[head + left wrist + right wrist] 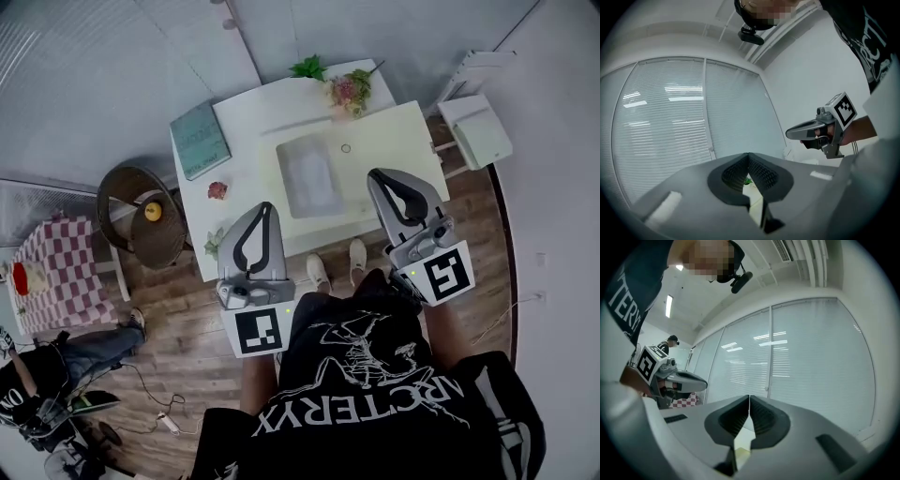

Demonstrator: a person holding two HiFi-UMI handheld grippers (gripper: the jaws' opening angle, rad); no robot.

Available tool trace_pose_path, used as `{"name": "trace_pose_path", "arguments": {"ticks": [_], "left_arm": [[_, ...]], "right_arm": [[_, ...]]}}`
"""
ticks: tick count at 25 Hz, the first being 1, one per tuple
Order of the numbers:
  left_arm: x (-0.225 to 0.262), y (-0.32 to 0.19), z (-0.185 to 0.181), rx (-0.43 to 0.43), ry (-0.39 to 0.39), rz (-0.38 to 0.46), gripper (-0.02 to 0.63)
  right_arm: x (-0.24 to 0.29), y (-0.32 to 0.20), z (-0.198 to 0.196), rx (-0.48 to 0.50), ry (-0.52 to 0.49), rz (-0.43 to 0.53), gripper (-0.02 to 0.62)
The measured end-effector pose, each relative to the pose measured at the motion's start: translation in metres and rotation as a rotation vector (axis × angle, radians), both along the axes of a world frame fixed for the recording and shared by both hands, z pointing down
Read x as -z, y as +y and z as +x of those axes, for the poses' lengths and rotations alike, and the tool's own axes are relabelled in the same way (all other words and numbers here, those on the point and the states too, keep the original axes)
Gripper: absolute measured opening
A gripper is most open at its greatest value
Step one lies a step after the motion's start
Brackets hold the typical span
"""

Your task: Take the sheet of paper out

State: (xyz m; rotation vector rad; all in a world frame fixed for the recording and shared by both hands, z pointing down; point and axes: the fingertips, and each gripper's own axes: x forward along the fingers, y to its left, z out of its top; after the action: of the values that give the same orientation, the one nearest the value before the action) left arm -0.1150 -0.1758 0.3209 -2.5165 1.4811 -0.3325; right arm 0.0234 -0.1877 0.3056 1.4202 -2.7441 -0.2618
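Note:
A pale grey sheet in what looks like a clear sleeve [309, 174] lies flat on the cream part of the white table [253, 122], a small ring [346, 148] beside it. My left gripper [265, 208] hovers over the table's near edge, left of the sheet, jaws shut and empty. To the sheet's right my right gripper [375, 175] is held level, also shut on nothing. In the left gripper view the jaws [748, 154] meet at the tip, with window blinds beyond. The right gripper view shows its jaws [749, 397] likewise closed.
A green book [200, 139], a small red thing [217, 190] and potted flowers [349, 91] sit on the table. A white box-like unit [478, 131] stands right of it. A wicker chair [141, 216] and a checkered table [56, 272] are left; a person [47, 375] crouches nearby.

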Motion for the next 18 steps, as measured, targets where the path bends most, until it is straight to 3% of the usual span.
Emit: {"name": "trace_pose_path", "arguments": {"ticks": [9,12,15,18], "left_arm": [[0.001,-0.005,0.016,0.093,0.0,0.001,0.012],[0.0,-0.006,0.016,0.111,0.002,-0.002,0.012],[-0.001,-0.009,0.015,0.121,0.002,-0.004,0.012],[-0.003,-0.011,0.013,0.124,-0.004,-0.011,0.012]], "right_arm": [[-0.014,-0.021,0.011,0.118,-0.007,-0.056,0.014],[-0.025,-0.027,0.01,0.149,-0.046,-0.115,0.024],[-0.044,-0.041,0.011,0.172,-0.114,-0.216,0.222],[-0.074,-0.059,0.018,0.174,-0.249,-0.341,0.354]]}}
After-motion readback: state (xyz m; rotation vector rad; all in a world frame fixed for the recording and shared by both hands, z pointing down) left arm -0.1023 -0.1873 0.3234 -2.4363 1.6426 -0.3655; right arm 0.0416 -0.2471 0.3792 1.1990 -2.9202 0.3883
